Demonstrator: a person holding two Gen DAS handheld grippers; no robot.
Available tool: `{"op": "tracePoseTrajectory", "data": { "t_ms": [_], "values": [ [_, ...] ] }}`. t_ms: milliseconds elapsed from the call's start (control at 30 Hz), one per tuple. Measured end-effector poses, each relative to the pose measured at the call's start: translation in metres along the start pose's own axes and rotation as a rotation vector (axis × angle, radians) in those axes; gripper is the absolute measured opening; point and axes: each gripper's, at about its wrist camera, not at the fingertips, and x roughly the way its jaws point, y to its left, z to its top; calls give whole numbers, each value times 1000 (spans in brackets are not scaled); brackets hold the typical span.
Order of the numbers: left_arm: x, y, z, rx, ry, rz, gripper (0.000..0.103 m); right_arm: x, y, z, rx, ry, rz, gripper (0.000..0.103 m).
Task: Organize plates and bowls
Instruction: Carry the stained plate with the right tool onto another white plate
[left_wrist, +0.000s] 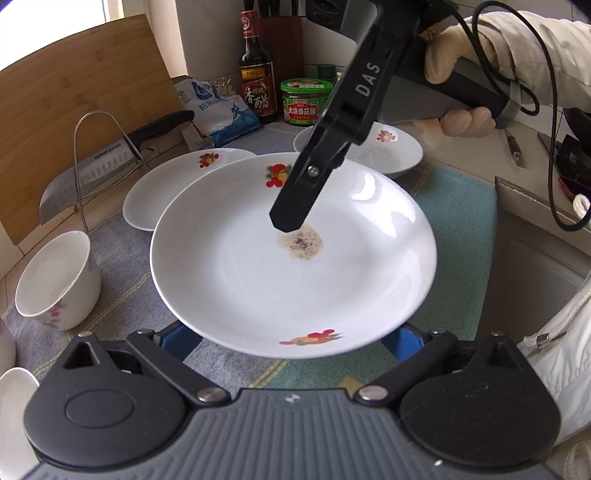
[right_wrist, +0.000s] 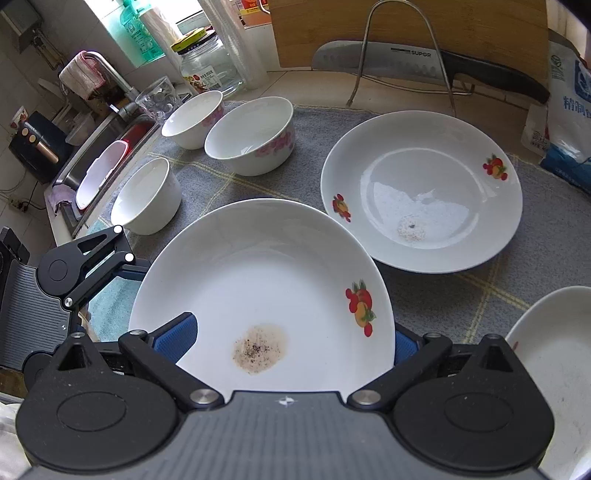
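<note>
A white fruit-print plate (left_wrist: 258, 295) (right_wrist: 266, 280) with a brown stain in its middle hangs tilted above the grey mat (right_wrist: 443, 295). My right gripper (right_wrist: 288, 341) (left_wrist: 291, 221) is shut on it with wide jaws. One blue pad (right_wrist: 177, 336) lies on the plate's inside near the stain, and the other is under the rim. My left gripper (left_wrist: 290, 341) (right_wrist: 85, 266) stands open, both pads spread beneath the plate's near rim. Two like plates (right_wrist: 421, 192) (right_wrist: 554, 369) lie on the mat. Three white bowls (right_wrist: 251, 136) (right_wrist: 192, 118) (right_wrist: 147, 195) stand at the mat's sink side.
A knife in a wire rack (right_wrist: 406, 59) and a wooden board (left_wrist: 74, 92) stand behind the mat, with a vinegar bottle (left_wrist: 256, 70), a jar and a salt bag. The sink (right_wrist: 103, 147) borders the bowls. A gloved hand (left_wrist: 454, 66) holds the right gripper.
</note>
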Motion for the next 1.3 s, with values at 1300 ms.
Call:
{"op": "tracePoseTrajectory", "data": {
  "t_ms": [1300],
  "values": [
    [122, -64, 119, 67, 12, -131, 101, -82, -154, -67, 171, -144, -136, 103]
  ]
}}
